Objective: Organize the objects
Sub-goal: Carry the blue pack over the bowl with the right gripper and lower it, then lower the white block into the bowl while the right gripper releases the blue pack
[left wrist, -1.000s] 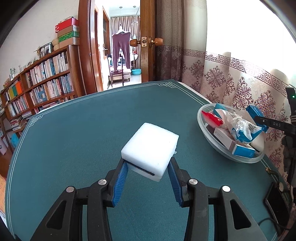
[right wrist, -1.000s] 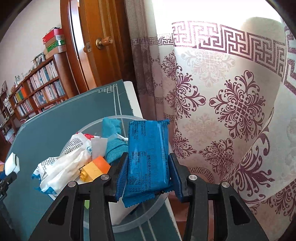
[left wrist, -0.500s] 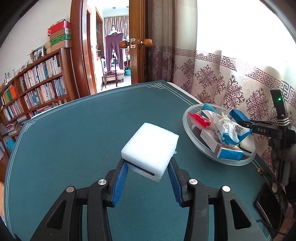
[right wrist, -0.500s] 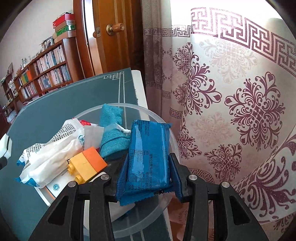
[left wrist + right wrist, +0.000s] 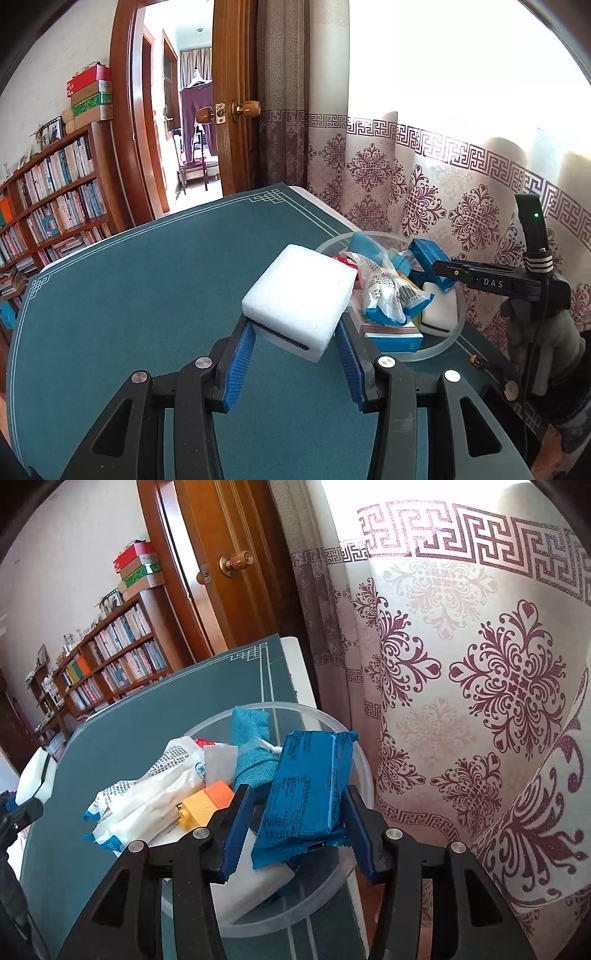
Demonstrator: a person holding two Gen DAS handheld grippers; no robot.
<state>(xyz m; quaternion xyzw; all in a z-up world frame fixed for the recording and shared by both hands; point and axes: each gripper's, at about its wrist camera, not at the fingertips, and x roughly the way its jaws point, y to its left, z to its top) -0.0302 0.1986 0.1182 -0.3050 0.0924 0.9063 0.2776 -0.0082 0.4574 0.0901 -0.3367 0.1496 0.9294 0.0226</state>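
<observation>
White sponge block (image 5: pixel 301 295) travels to the bowl (image 5: pixel 448 341), pinched in the left claw (image 5: pixel 295 354).
Right claw (image 5: pixel 299 830) has just been opening, jaws spread, so the blue packet (image 5: pixel 306 794) drops inside.

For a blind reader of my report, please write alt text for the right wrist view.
The right tongs, jaws just opening, release a blue snack packet over a clear bowl holding a teal cloth, white wrappers and an orange-yellow block.
</observation>
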